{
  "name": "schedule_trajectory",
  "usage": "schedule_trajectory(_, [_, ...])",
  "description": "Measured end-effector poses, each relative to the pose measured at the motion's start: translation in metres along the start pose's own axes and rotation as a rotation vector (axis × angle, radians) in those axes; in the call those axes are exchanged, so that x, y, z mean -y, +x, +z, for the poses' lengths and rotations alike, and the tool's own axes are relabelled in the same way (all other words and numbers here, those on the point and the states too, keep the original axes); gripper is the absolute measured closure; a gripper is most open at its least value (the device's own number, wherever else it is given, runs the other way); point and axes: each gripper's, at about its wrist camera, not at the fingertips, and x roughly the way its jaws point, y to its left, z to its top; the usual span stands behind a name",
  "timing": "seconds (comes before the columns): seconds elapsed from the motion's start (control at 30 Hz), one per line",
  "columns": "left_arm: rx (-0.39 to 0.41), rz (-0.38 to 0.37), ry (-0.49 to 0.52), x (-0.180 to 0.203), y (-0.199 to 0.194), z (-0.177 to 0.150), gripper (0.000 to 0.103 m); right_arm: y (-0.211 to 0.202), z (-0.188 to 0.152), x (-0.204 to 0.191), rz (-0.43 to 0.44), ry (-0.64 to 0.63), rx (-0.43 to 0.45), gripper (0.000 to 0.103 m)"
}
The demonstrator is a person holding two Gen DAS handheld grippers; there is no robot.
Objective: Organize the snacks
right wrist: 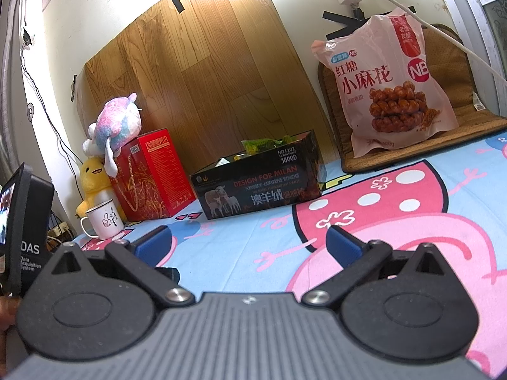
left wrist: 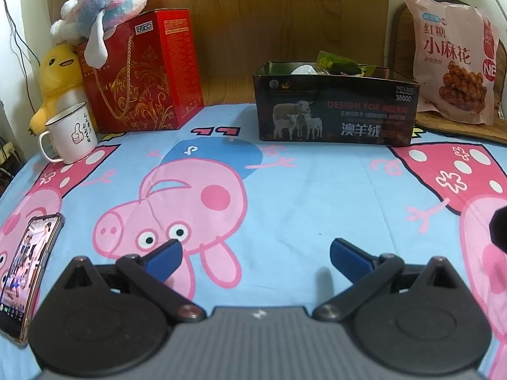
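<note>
Hovering over the blue cartoon-pig cloth [left wrist: 301,190], left gripper [left wrist: 255,255] and right gripper [right wrist: 247,242] both gape wide, empty; dark open-topped cardboard box [left wrist: 336,117] holds green snack packets [left wrist: 340,63].

Blue pig-print sheet [left wrist: 285,190]; black box [left wrist: 336,110]; pink snack bag [left wrist: 453,63].

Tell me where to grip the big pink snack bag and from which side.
Grip the pink snack bag by its flat crimped top edge, coming from the front and above. It stands upright, leaning back on the brown cushion; its body looks too wide for the jaws.
</note>
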Motion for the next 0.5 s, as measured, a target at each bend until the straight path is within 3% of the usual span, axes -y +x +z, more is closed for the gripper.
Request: schedule_trajectory(0.5, [0.018, -0.021, 0.012, 0.0025, -0.0033, 0.0004, 0.000, -0.0001, -0.0001, 0.0001, -0.001, 0.001, 0.000, 0.000])
